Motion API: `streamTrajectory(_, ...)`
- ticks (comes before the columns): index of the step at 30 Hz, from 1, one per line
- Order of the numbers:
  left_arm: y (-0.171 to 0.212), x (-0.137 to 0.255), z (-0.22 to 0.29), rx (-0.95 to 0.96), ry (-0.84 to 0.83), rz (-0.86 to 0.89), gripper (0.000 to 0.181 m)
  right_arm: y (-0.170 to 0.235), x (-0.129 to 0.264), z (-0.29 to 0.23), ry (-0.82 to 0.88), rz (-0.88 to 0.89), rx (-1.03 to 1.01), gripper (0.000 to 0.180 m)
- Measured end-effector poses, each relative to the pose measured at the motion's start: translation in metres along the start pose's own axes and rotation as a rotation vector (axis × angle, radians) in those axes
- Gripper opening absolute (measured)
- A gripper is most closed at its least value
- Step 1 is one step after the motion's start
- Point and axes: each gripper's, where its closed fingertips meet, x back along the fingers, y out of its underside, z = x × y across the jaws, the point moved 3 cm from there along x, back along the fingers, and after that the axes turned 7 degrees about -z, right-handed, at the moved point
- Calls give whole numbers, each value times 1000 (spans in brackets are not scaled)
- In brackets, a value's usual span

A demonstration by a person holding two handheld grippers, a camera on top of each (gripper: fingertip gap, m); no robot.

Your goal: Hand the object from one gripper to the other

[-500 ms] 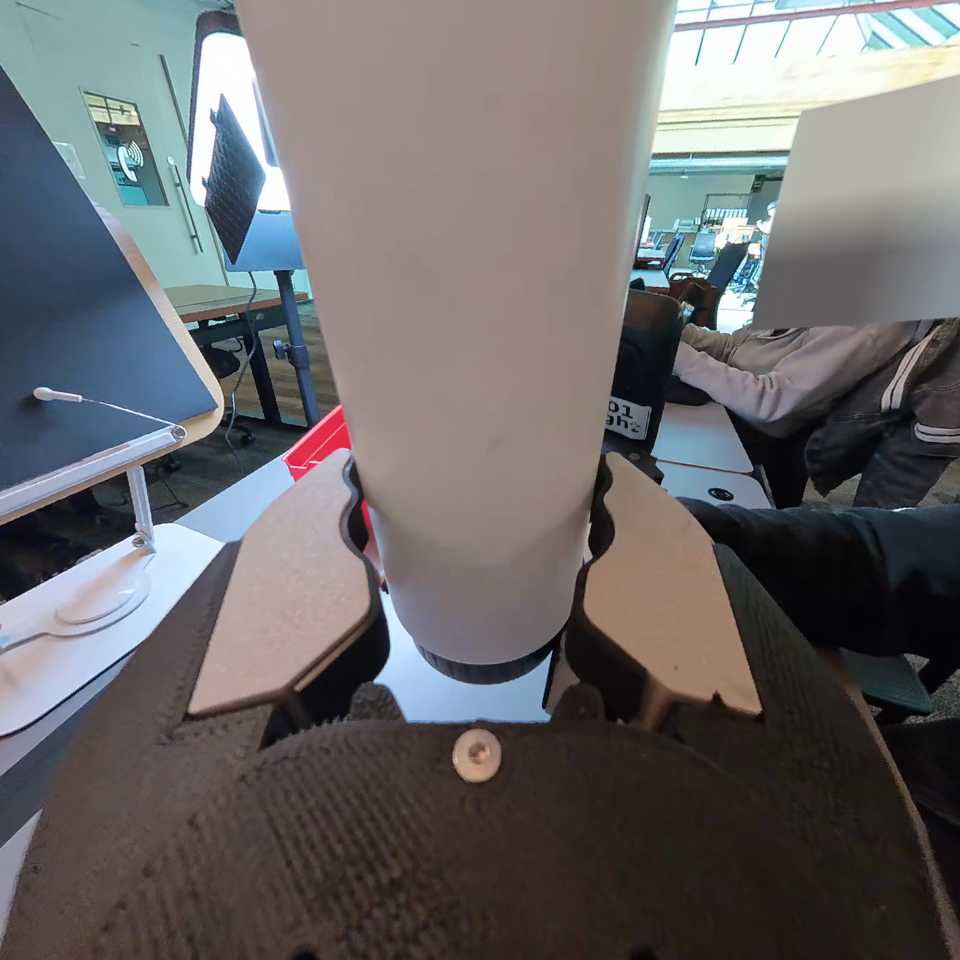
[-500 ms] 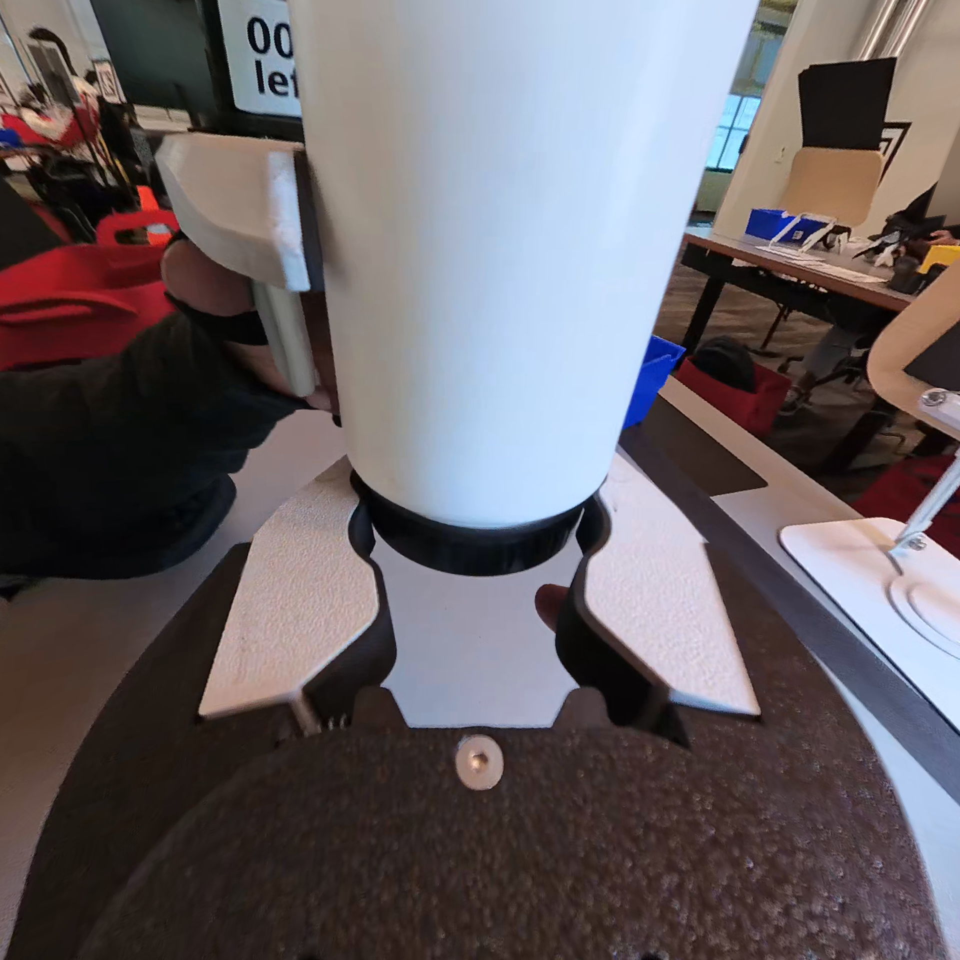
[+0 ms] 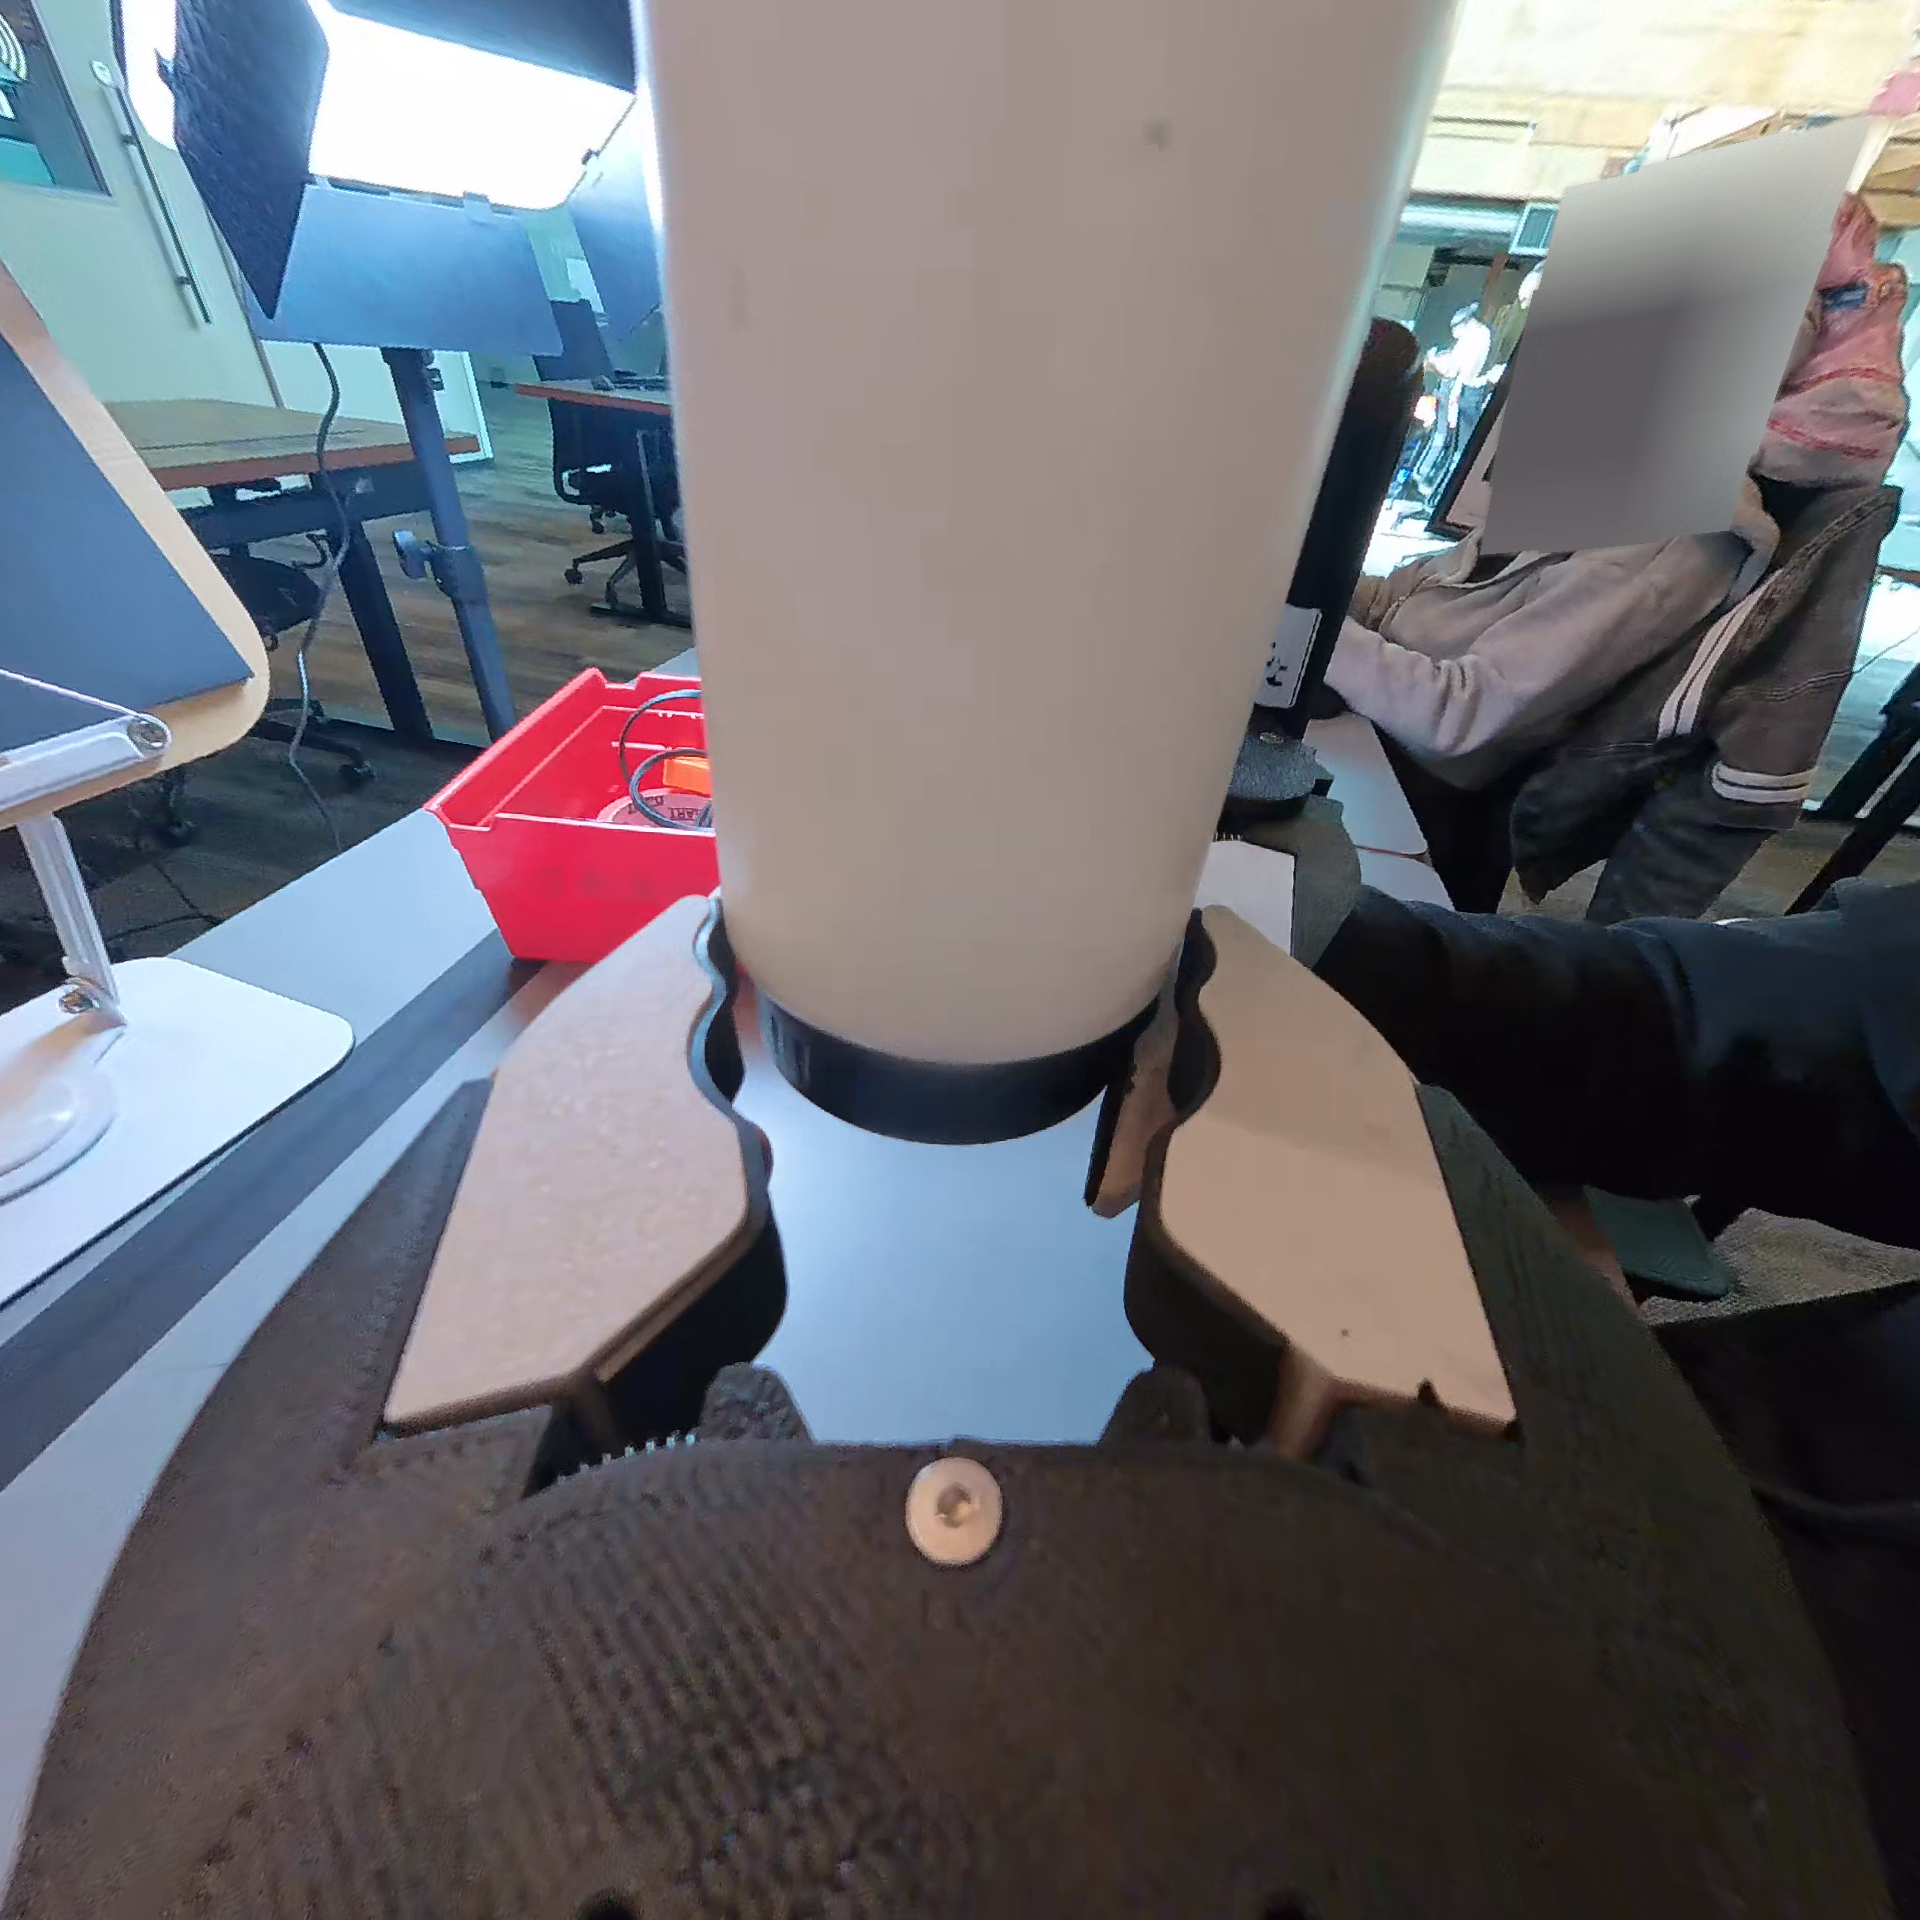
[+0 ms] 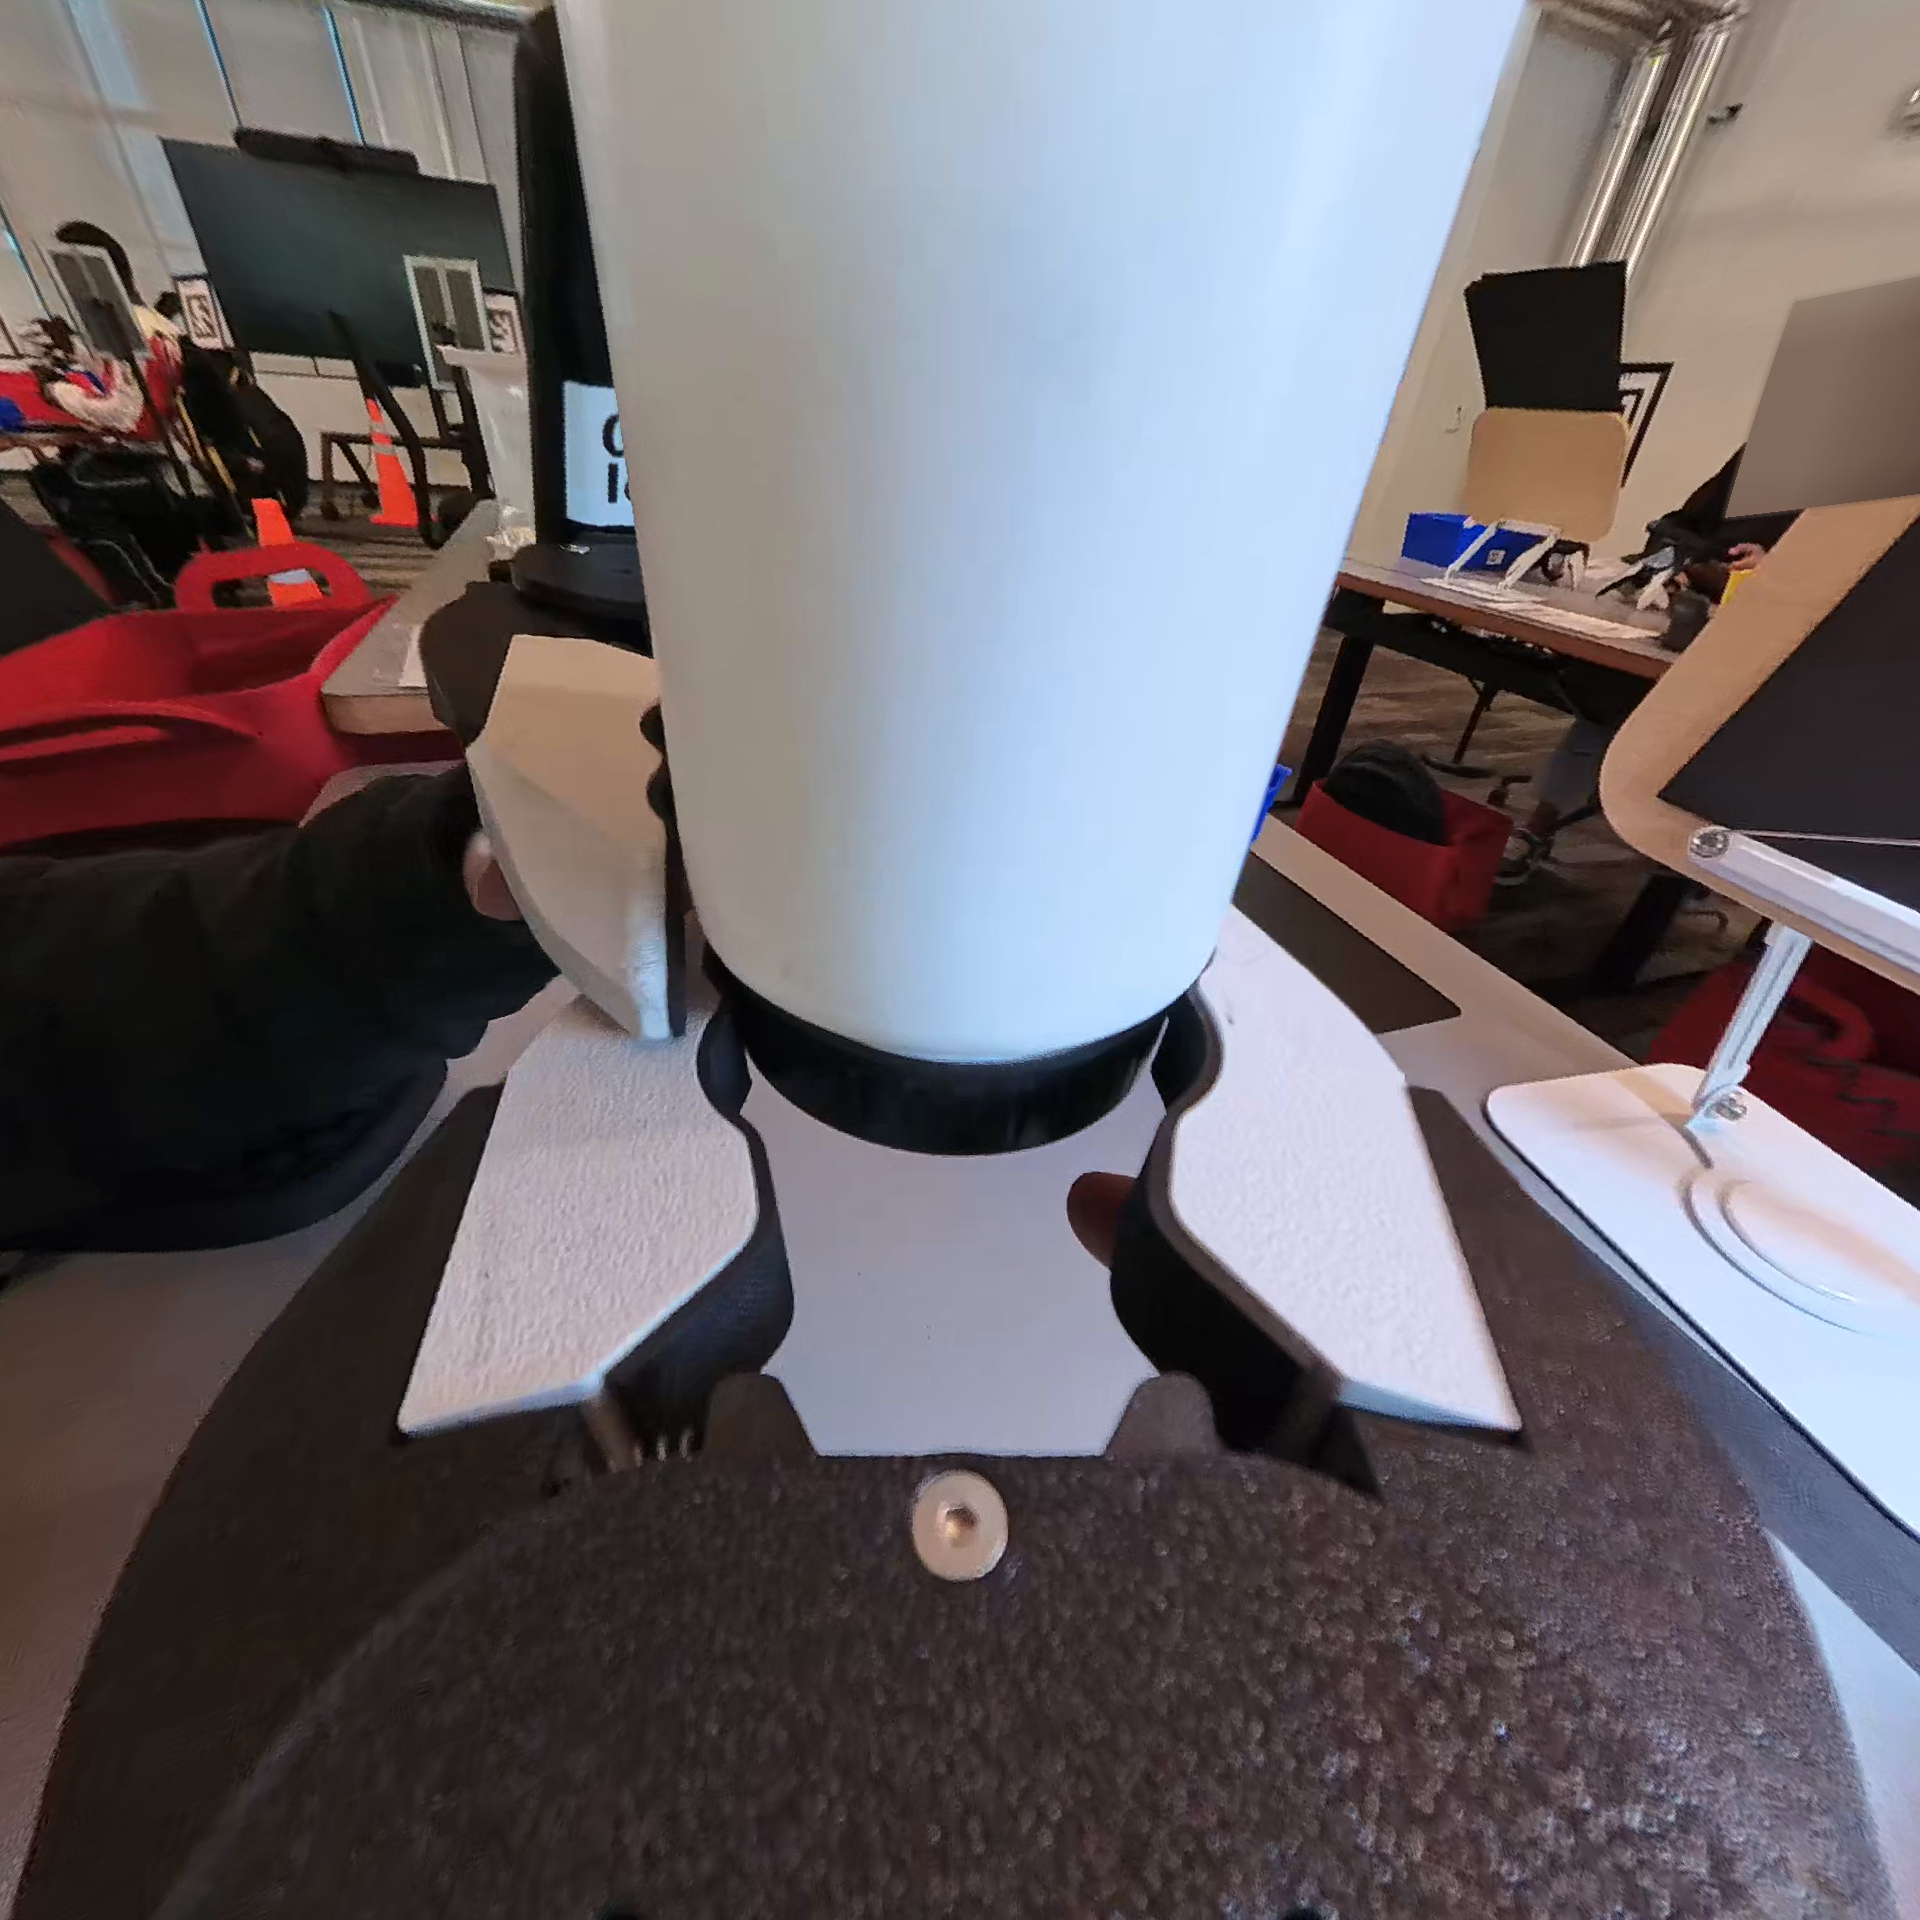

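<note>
A tall white bottle [image 3: 966, 520] with a black base band [image 3: 935, 1091] stands upright between both grippers. My left gripper [image 3: 951, 925] pinches it with its fingertips at the bottom edge of the white body, just above the black band. My right gripper [image 4: 951, 1029] is shut around the black base [image 4: 935, 1101] of the same bottle [image 4: 966, 520]. One finger of the left gripper [image 4: 566, 810] shows in the right wrist view, pressed on the bottle's left side. The bottle's top is out of frame.
A red bin [image 3: 582, 831] with cables sits on the grey table [image 3: 312, 935] behind the bottle. A white stand base [image 3: 156, 1091] lies to the left and also shows in the right wrist view [image 4: 1714, 1195]. A seated person [image 3: 1610, 675] is at the right. A black-sleeved arm [image 4: 208, 987] reaches in.
The bottle now sits farther out at the left gripper's fingertips, with its black base showing. The left finger shows lower on the bottle in the right wrist view. Both views have shifted.
</note>
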Motion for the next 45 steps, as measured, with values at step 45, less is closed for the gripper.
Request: streamTrajectory(45, 2, 21, -13, 23, 41, 18, 82, 5, 18, 12, -89, -92, -78, 85)
